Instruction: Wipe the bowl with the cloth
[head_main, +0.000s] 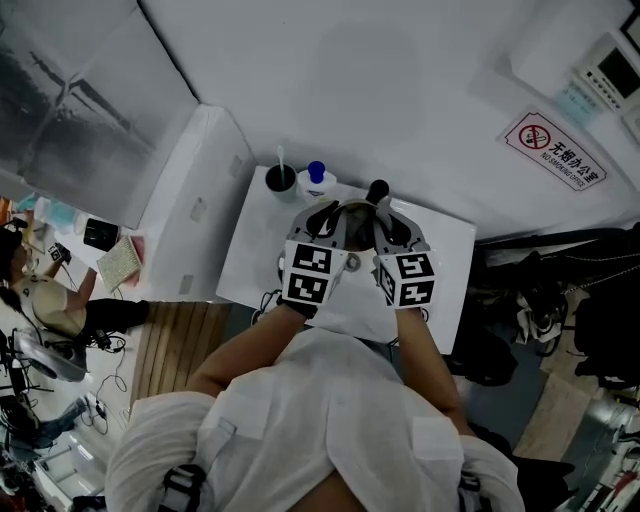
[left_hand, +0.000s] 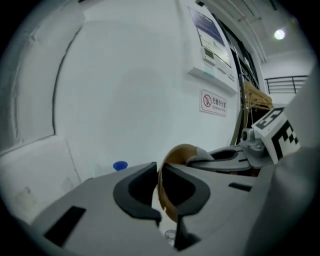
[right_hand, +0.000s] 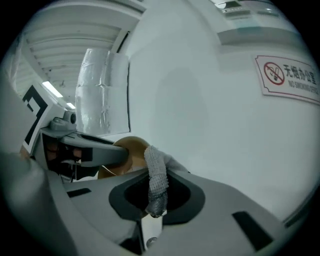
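my left gripper (left_hand: 167, 210) is clamped on the bowl (left_hand: 181, 151) rim; my right gripper (right_hand: 152, 212) pinches the cloth (right_hand: 156, 175) just beside the bowl.

Rough knitted cloth (right_hand: 156, 184), smooth bowl (left_hand: 180, 151)

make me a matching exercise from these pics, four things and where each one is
Things
1. bowl
2. cloth
3. blue-capped bottle
4. no-smoking sign

Places
A. on the wall
B. pinched in the right gripper
C. at the far edge of the table
D. rim clamped in the left gripper

Pairs: 1-D, 2-B, 3-C, 4-A
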